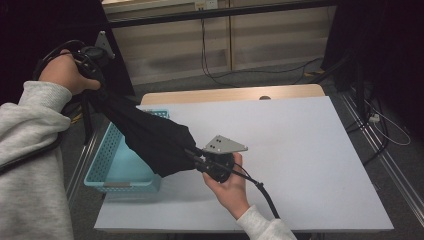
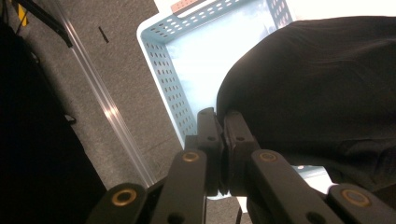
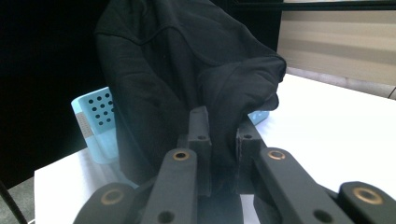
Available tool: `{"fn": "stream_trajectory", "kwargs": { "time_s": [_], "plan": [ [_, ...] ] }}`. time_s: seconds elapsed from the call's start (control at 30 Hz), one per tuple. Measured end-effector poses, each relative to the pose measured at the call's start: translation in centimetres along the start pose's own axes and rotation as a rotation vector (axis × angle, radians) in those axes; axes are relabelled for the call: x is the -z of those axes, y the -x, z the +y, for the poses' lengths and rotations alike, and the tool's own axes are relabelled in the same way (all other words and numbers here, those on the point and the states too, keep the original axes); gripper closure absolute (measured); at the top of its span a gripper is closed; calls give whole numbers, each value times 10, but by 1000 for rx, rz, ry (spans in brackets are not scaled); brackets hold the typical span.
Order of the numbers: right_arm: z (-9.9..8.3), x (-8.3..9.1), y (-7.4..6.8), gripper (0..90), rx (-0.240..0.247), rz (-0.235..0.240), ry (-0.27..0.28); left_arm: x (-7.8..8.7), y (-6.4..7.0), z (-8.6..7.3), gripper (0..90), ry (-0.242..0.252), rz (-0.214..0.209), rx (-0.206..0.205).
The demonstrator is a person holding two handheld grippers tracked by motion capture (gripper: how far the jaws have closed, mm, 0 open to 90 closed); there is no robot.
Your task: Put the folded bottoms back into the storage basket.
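Surface: white surface [image 1: 300,150] fills the middle of the high view, grey floor and dark curtains around it.
Garment: I see a black garment [image 1: 150,135] stretched in the air, long axis slanting from upper left to the frame's centre, over a light blue basket [image 1: 107,167] at the surface's left edge.
Left claw [image 1: 97,82]: I have it clamped on the garment's upper end, raised at upper left.
Right claw [image 1: 192,155]: I have it pinching the lower end, near centre.
Left gripper view: the basket's bare inside [image 2: 201,56] beneath the cloth [image 2: 322,79].
Right gripper view: folds of cloth [image 3: 187,60] hanging in front of the basket's perforated corner [image 3: 95,121].
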State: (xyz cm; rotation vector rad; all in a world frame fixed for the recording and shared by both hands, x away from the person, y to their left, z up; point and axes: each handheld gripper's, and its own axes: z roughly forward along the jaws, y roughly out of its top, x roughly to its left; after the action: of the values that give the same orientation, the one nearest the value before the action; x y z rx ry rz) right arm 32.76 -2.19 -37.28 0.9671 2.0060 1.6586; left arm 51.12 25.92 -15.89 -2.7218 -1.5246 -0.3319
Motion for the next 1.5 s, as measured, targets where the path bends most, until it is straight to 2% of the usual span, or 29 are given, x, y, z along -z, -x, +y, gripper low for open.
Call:
{"fn": "stream_trajectory", "kwargs": {
  "time_s": [0.27, 0.47, 0.67, 0.93, 1.0, 1.03, 1.07, 1.1, 1.13, 1.17, 1.2, 1.23, 1.27, 1.3, 1.33, 1.4, 1.5],
  "plan": [
    [0, -8, -8, 816, 7, 14, -6, -5, -12, 3, 874, -7, 6, 15],
    [2, -14, -13, 816, 14, 23, -7, -6, -21, 0, 874, -7, 1, 28],
    [-2, -24, -19, 816, 8, 46, -12, -9, -29, -5, 874, 5, 9, 41],
    [-3, -43, -32, 815, 4, 69, -2, -11, -48, -4, 874, 31, 18, 52],
    [-1, -53, -38, 810, -12, 81, 2, -17, -61, 5, 874, 78, 25, 56],
    [-1, -58, -41, 797, -19, 80, 12, -21, -65, 9, 871, 121, 18, 63],
    [-1, -58, -41, 797, -19, 80, 12, -21, -65, 9, 851, 121, 18, 63],
    [-2, -70, -50, 614, 31, 69, -26, -37, -69, 13, 741, 210, 47, 35],
    [-2, -70, -50, 562, 37, 44, -29, -37, -69, 13, 578, 210, 47, 35],
    [-2, -68, -46, 528, 35, 21, -15, -51, -67, 15, 498, 234, 48, 18],
    [-2, -68, -46, 528, 35, 21, -15, -51, -67, 15, 469, 234, 48, 18],
    [-2, -60, -31, 446, 54, -34, 1, -62, -63, 13, 396, 270, 32, 14],
    [-2, -58, -26, 430, 56, -39, -18, -62, -63, 13, 349, 270, 32, 14],
    [-2, -58, -26, 430, 56, -39, -18, -67, -61, 12, 349, 277, 7, 17],
    [-7, -49, -12, 421, 56, -52, -52, -72, -58, 10, 352, 278, -19, 28],
    [-11, -41, -4, 379, 73, -65, -71, -81, -52, 4, 329, 276, -24, 17],
    [-17, -29, 7, 359, 72, -71, -94, -86, -47, -5, 313, 314, -69, 38]
  ]
}}
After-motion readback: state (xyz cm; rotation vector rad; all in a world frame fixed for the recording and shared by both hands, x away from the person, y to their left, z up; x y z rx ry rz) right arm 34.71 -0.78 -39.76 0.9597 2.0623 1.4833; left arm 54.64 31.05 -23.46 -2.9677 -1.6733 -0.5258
